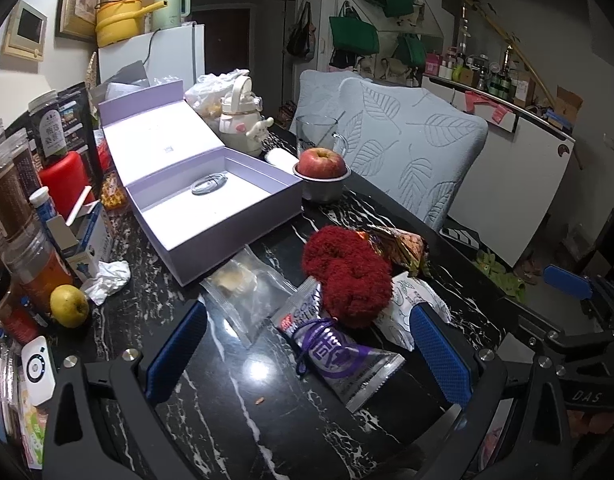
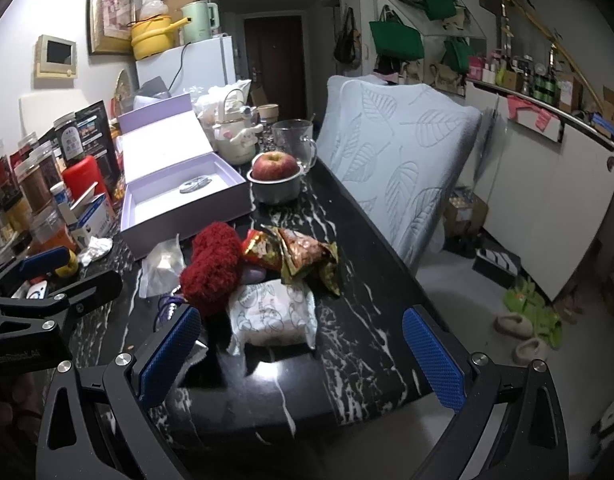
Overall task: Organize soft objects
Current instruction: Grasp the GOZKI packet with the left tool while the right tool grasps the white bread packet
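On the marbled table (image 1: 235, 400), among snack packets, a red fluffy scrunchie (image 1: 347, 276) is lying: light, soft, compressible, best pinched across 1 plush lobe. Left gripper (image 1: 307, 356) and right gripper (image 2: 303, 356) are both hovering, fingers apart, empty, with the open lilac box (image 1: 211, 200) lying beyond.

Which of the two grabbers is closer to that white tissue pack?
Right. The white tissue pack lies just ahead between the open right gripper's fingers; the left gripper sits off to its left, by the silver packet.
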Available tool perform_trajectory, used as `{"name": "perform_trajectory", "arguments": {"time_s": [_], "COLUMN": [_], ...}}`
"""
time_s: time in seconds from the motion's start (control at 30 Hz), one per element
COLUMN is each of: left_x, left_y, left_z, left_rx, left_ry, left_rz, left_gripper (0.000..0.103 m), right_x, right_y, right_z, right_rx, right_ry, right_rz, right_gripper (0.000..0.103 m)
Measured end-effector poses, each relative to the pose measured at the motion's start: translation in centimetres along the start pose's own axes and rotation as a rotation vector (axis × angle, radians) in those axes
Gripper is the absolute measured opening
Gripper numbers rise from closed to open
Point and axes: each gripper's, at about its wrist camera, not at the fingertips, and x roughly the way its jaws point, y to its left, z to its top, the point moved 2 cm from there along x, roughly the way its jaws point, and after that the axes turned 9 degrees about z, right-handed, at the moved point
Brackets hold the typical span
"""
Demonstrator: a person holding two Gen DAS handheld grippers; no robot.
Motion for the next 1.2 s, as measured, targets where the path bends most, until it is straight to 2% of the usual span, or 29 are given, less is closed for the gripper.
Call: {"name": "perform_trajectory", "arguments": {"time_s": [0.27, 0.5, 0.63, 0.93, 1.2], "left_x": [1.6, 4.3, 6.3, 9.0, 9.9], "left_y": [-1.7, -2.9, -3.2, -1.6, 1.4], "left_z": [-0.5, -1.0, -1.6, -3.4, -3.9], "left_rx": [0.018, 0.021, 0.021, -0.011, -0.052], "left_ry": [0.043, 0.107, 0.169, 0.263, 0.279], "left_rz": [-0.030, -0.014, 0.004, 0.059, 0.104], "left_gripper": [0.103, 0.103, 0.103, 0.103, 0.103], "right_x": [0.5, 1.9, 2.8, 5.0, 7.3], "right_y": [-1.6, -3.8, -4.9, -5.4, -3.7], "right_z": [-1.0, -1.6, -1.9, -2.7, -2.6], "right_rx": [0.029, 0.068, 0.085, 0.086, 0.070], "right_ry": [0.016, 0.048, 0.072, 0.132, 0.170], "right_rz": [0.009, 0.012, 0.008, 0.028, 0.112], "right_gripper": [0.103, 0.103, 0.103, 0.103, 0.103]}}
